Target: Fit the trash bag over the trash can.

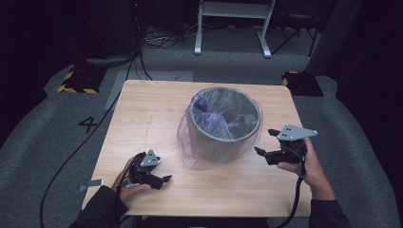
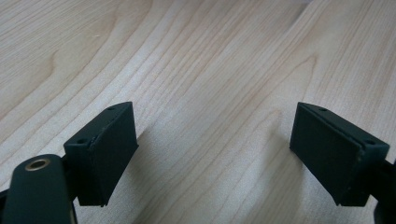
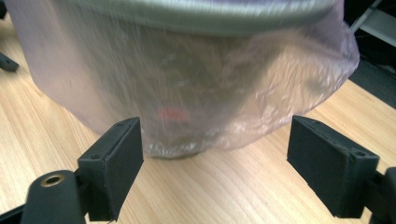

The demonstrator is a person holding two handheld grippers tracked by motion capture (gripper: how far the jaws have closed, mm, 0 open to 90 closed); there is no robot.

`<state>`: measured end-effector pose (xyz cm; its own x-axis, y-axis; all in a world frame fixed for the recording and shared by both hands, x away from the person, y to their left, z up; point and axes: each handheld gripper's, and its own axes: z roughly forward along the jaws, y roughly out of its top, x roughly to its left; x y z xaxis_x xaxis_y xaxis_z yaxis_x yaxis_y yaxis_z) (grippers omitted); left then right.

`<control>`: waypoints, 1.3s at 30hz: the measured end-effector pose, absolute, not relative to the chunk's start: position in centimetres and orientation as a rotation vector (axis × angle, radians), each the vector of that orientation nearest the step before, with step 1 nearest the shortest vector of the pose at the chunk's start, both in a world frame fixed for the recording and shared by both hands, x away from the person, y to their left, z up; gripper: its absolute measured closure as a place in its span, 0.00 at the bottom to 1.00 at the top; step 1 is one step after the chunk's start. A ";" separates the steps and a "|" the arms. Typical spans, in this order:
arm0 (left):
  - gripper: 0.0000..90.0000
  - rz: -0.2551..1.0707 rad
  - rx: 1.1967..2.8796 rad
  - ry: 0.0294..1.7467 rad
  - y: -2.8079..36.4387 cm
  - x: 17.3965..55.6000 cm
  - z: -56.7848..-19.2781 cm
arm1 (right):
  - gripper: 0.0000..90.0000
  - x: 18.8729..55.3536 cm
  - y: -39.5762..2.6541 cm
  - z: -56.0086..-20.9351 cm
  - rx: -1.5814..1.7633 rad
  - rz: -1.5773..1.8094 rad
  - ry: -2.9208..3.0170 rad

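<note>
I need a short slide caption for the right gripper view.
Open right gripper faces the bag-lined bin on the wooden table.

Dim surroundings — blurred close-up

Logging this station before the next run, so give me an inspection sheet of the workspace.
Surface: wooden table, bare around the bin.
Job's things: grey bin upright mid-table; thin plastic bag draped over its rim, down the outside.
Clutter: nothing seen.
Grippers: left gripper open over bare wood; right gripper open, facing the bin, apart from it.
Cables: black cable trailing off the table's left.
Surroundings: grey carpet, white frame legs behind.
</note>
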<state>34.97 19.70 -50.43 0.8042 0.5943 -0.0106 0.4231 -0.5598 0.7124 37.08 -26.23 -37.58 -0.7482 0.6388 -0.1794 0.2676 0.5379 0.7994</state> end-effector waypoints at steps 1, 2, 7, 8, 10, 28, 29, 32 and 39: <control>0.16 0.299 2.248 0.745 19.7 35.0 -50.4 | 0.21 37.0 -26.2 -37.8 0.739 1.083 2.326; 0.16 0.299 2.249 0.745 19.7 35.0 -50.4 | 0.21 37.0 -26.2 -38.0 0.736 1.070 2.329; 0.16 0.299 2.248 0.745 19.7 35.0 -50.4 | 0.21 36.8 -26.2 -38.8 0.740 1.037 2.344; 0.16 0.298 2.248 0.746 19.7 35.0 -50.4 | 0.21 36.8 -26.2 -39.0 0.739 1.022 2.347; 0.16 0.298 2.248 0.745 19.7 35.0 -50.4 | 0.21 36.7 -26.2 -39.4 0.746 1.011 2.354; 0.16 0.298 2.247 0.744 19.7 35.0 -50.4 | 0.21 36.6 -27.1 -41.9 0.786 0.883 2.389; 0.16 0.298 2.248 0.745 19.7 35.0 -50.4 | 0.21 36.6 -27.1 -42.0 0.790 0.881 2.389; 0.16 0.299 2.249 0.744 19.7 35.0 -50.4 | 0.21 36.6 -27.2 -42.3 0.791 0.865 2.398; 0.16 0.298 2.248 0.745 19.7 35.0 -50.4 | 0.22 36.5 -27.3 -43.3 0.791 0.827 2.404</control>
